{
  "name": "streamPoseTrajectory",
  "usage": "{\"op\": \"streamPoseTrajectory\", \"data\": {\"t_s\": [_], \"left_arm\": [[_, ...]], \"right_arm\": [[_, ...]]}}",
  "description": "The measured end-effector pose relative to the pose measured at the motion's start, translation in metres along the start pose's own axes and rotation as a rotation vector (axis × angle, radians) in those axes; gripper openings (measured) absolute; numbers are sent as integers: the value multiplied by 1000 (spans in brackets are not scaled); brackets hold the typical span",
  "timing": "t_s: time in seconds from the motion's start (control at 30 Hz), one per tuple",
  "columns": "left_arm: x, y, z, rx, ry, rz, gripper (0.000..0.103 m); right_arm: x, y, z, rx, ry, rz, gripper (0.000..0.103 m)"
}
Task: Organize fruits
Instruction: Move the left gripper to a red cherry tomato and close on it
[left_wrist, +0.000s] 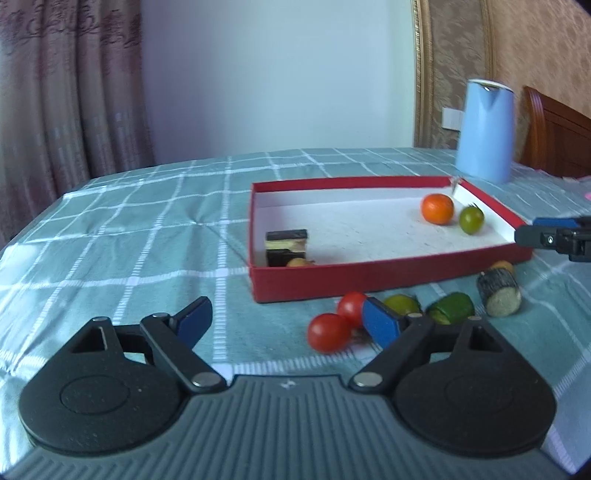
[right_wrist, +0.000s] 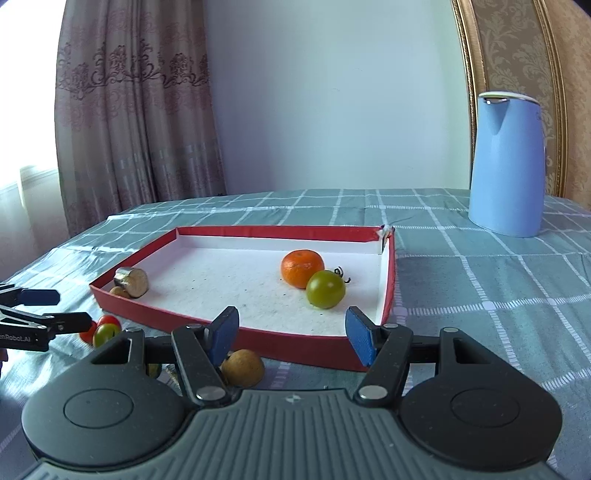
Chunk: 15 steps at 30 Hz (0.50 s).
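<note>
A red tray with a white floor (left_wrist: 388, 275) (right_wrist: 258, 343) lies on the checked cloth. In it sit an orange tangerine (left_wrist: 437, 208) (right_wrist: 302, 267), a green tomato (left_wrist: 471, 219) (right_wrist: 325, 289) and a cut log-like piece (left_wrist: 286, 245) (right_wrist: 132, 281). In front of the tray lie two red tomatoes (left_wrist: 328, 332), a green tomato (left_wrist: 402, 304), a green cut piece (left_wrist: 451, 308) and a cut cylinder (left_wrist: 498, 297). My left gripper (left_wrist: 288, 321) is open and empty, just left of the red tomatoes. My right gripper (right_wrist: 291, 338) is open and empty, over the tray's near wall; a brown fruit (right_wrist: 242, 367) lies below it.
A blue kettle (left_wrist: 484, 131) (right_wrist: 506, 162) stands behind the tray at the right. A wooden chair (left_wrist: 554, 136) is at the far right. Curtains hang behind the table's far left edge. The left gripper shows in the right wrist view at the left (right_wrist: 55, 306).
</note>
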<state>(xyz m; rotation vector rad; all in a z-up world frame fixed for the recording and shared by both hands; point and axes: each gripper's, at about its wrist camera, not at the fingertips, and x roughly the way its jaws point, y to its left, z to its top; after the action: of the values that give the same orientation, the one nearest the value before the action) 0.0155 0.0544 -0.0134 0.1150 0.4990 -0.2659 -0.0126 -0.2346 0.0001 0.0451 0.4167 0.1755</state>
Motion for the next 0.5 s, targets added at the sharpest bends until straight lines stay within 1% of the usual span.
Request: {"op": "streamPoseTrajectory", "data": {"t_s": [0.03,0.07,0.2,0.37,0.43,0.5], "left_arm": [[1,0,0,5,7,-4,83],[3,-1,0,7,14,-12,77],[5,-1,-1,9,33,-50,68],[7,-5,-2,40,49,-103,51],[8,-7,-2,53,59,-123,47],[11,-8,-2,64,80,-149,38]], "right_arm": [[-2,1,-1,-3,-2,8,63],[-3,2,-2,-6,-2,15,63],[-5,2,-5,0,14,38,63],[-7,3,-6,7,24,69,63],[-9,4,-8,2,31,91,63],[-11,5,-10,-1,39,118,63]]}}
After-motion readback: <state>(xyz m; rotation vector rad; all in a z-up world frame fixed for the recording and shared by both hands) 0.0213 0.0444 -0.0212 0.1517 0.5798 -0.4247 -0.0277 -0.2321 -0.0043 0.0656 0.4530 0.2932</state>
